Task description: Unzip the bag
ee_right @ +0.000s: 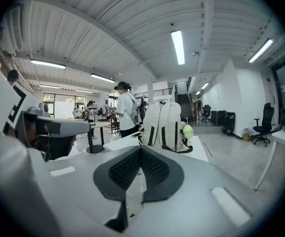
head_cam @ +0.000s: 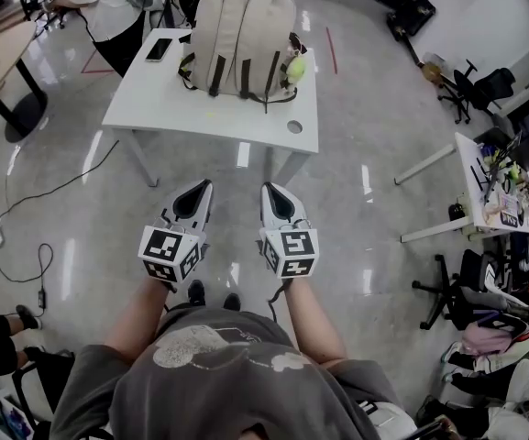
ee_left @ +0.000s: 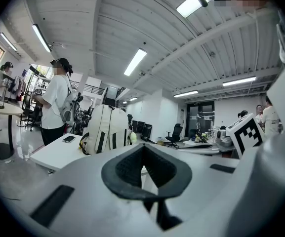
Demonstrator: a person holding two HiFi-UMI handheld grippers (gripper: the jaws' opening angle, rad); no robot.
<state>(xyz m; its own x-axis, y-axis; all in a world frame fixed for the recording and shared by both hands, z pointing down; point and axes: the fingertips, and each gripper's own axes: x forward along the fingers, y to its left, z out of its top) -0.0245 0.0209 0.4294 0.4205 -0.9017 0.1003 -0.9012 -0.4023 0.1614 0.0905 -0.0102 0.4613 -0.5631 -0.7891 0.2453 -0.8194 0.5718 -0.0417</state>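
Note:
A beige backpack point(head_cam: 244, 39) with dark straps stands upright at the far side of a white table point(head_cam: 209, 108); a yellow-green ball charm point(head_cam: 295, 65) hangs at its right side. It also shows in the left gripper view as the backpack point(ee_left: 107, 130) and in the right gripper view as the backpack point(ee_right: 163, 125). I cannot make out its zip from here. My left gripper point(head_cam: 205, 184) and right gripper point(head_cam: 269, 188) are held side by side over the floor, well short of the table. Both are shut and hold nothing, as the left gripper point(ee_left: 143, 147) and right gripper point(ee_right: 141, 149) show close up.
A phone point(head_cam: 159, 49) lies at the table's far left corner, where a person in a white shirt point(head_cam: 108, 3) stands. Office chairs point(head_cam: 470, 85) and a cluttered desk point(head_cam: 493, 191) are to the right. A cable point(head_cam: 44, 200) trails on the glossy floor at the left.

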